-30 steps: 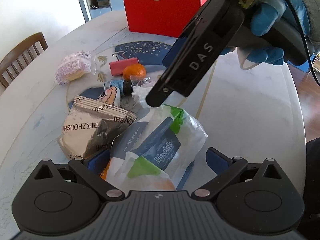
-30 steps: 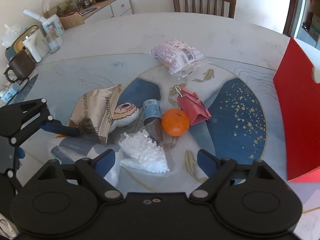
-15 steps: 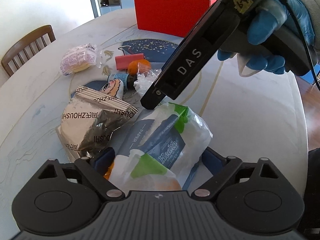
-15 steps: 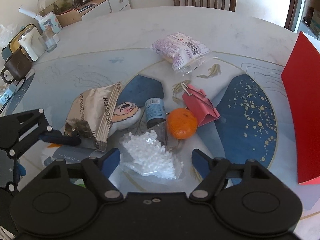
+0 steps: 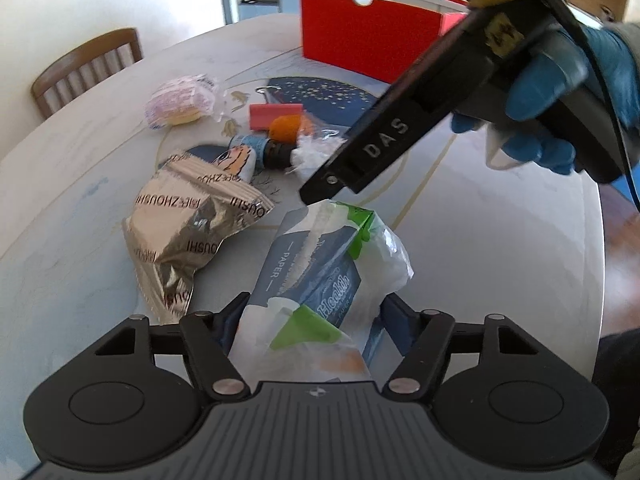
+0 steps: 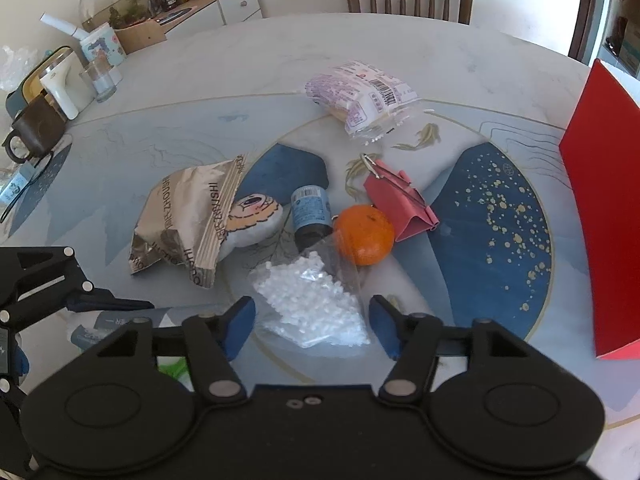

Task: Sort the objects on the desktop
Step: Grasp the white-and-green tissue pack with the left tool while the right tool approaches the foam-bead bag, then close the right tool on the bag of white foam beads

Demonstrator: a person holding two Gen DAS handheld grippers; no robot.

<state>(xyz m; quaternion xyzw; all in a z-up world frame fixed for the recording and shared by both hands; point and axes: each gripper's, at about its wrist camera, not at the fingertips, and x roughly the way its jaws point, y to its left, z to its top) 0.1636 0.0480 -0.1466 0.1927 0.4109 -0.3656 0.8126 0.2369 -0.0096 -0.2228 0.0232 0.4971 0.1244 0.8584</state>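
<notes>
The left tool [image 5: 310,316] has just been closing on the tissue pack [image 5: 320,276], which lies between its fingers; both blue pads sit against the pack's sides, so it looks clamped on the pack. Just to its left lies the foil bag [image 5: 188,236], touching the pack's edge.

The right tool [image 6: 312,320] has also just been closing, with the bag of white pellets [image 6: 316,300] between its fingers. A gap shows between each pad and the bag, so its fingers stand apart and are not pressing it. Just ahead of this tool lie the orange [image 6: 364,234] and the small blue bottle [image 6: 310,216], both touching the bag's far end. A red binder clip [image 6: 404,204] lies right behind the orange, a plush toy [image 6: 250,220] left of the bottle, and a wrapped bun [image 6: 360,98] farther ahead. The red box [image 6: 604,208] stands well off to the right on the desk [image 6: 160,132].

A blue-gloved hand [image 5: 560,92] holds the right tool.
</notes>
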